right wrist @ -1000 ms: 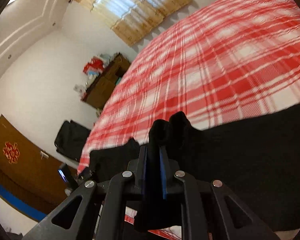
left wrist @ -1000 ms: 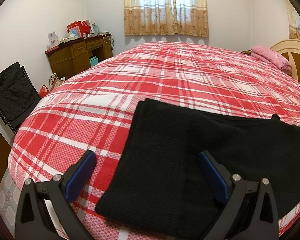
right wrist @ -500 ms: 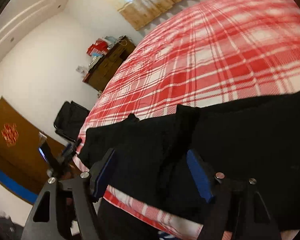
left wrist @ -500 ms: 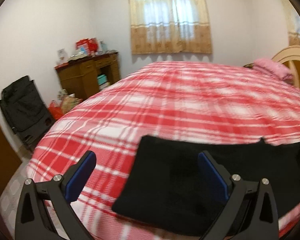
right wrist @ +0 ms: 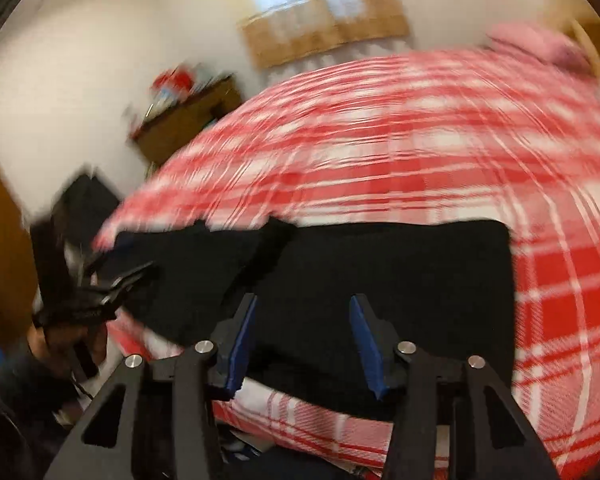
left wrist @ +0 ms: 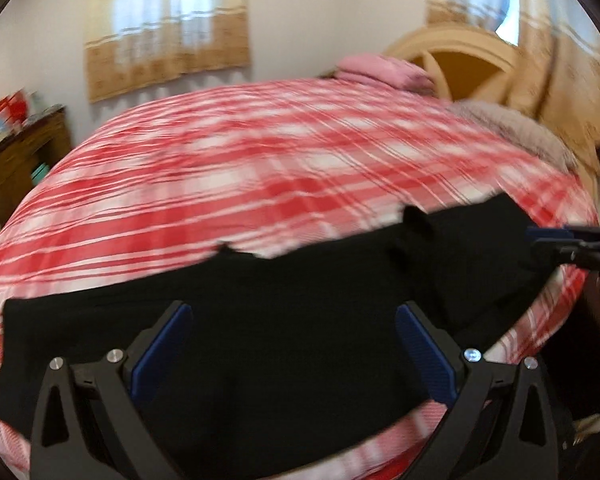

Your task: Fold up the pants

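Observation:
The black pants (left wrist: 284, 312) lie flat along the near edge of the red plaid bed (left wrist: 260, 168), with a small raised fold toward their right end. They also show in the right wrist view (right wrist: 380, 280). My left gripper (left wrist: 296, 348) is open and empty above their middle. My right gripper (right wrist: 304, 340) is open and empty above their right part. The right gripper also shows at the right edge of the left wrist view (left wrist: 572, 240). Both views are motion-blurred.
A pink pillow (left wrist: 380, 70) and a cream headboard (left wrist: 460, 64) stand at the bed's far right. A wooden dresser (right wrist: 188, 120) and a black folding chair (right wrist: 84, 196) stand by the left wall. A curtained window (left wrist: 168, 28) is behind the bed.
My right gripper opened and let go of the pants, which dropped flat on the bed. Both grippers swung to the right and pulled back; the left stayed open.

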The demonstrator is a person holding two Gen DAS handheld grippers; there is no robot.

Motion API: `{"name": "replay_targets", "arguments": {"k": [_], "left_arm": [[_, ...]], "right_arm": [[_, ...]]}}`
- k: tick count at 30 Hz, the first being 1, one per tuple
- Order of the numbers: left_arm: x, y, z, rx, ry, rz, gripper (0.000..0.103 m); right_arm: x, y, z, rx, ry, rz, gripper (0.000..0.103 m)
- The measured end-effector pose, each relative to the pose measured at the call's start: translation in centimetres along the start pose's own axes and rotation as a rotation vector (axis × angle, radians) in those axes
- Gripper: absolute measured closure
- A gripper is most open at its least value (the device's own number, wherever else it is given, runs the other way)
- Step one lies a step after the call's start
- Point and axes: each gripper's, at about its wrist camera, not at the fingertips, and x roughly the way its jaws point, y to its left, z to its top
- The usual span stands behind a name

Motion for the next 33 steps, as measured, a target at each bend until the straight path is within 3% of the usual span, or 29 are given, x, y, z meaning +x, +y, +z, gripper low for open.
{"name": "replay_targets", "arguments": {"k": [3, 9, 11, 14, 15, 16, 22, 25, 26, 27, 28, 29, 33], "left_arm": [[0.6, -1.9, -0.7, 0.032, 0.040, -0.002, 0.000], [0.9, -1.2, -1.1, -0.017, 0.057, -0.009, 0.000], [1.0, -0.8, -1.0, -0.039, 0.054, -0.004, 0.000], [0.9, -0.1, -1.0, -0.074, 0.050, -0.005, 0.000], [0.8, 0.0, -0.9, -0.077, 0.044, -0.009, 0.000], [0.7, -0.1, -0.8, -0.076, 0.038, -0.009, 0.000], [1.1, -0.2, -0.6, -0.087, 0.040, -0.023, 0.000], [1.3, -0.1, -0.4, -0.093, 0.040, -0.020, 0.000], [1.3, 0.0, -0.4, -0.099, 0.040, -0.014, 0.000], [1.3, 0.0, -0.4, -0.103, 0.041, -0.014, 0.000], [1.3, 0.2, -0.4, -0.107, 0.043, -0.016, 0.000], [1.3, 0.2, -0.5, -0.109, 0.044, -0.011, 0.000], [1.4, 0.7, -0.8, -0.125, 0.051, -0.004, 0.000]], "right_arm": [[1.8, 2.7, -0.5, -0.130, 0.046, -0.010, 0.054], [5.4, 4.8, -0.8, -0.284, 0.087, -0.082, 0.057], [6.3, 5.0, -0.7, -0.307, 0.102, -0.096, 0.071], [6.7, 5.1, -0.7, -0.301, 0.111, -0.076, 0.077], [6.6, 5.0, -0.7, -0.294, 0.113, -0.066, 0.096], [6.5, 4.9, -0.6, -0.283, 0.113, -0.060, 0.103], [4.4, 4.1, 0.2, -0.209, 0.061, -0.026, 0.103], [4.1, 4.3, 0.1, -0.235, 0.067, -0.036, 0.102], [4.2, 4.5, -0.1, -0.242, 0.077, -0.038, 0.101], [4.4, 4.7, -0.2, -0.250, 0.088, -0.027, 0.089], [4.5, 4.9, -0.4, -0.258, 0.095, -0.022, 0.076], [4.7, 5.1, -0.6, -0.269, 0.100, -0.025, 0.050], [5.4, 5.8, -1.1, -0.307, 0.113, -0.059, 0.048]]}}
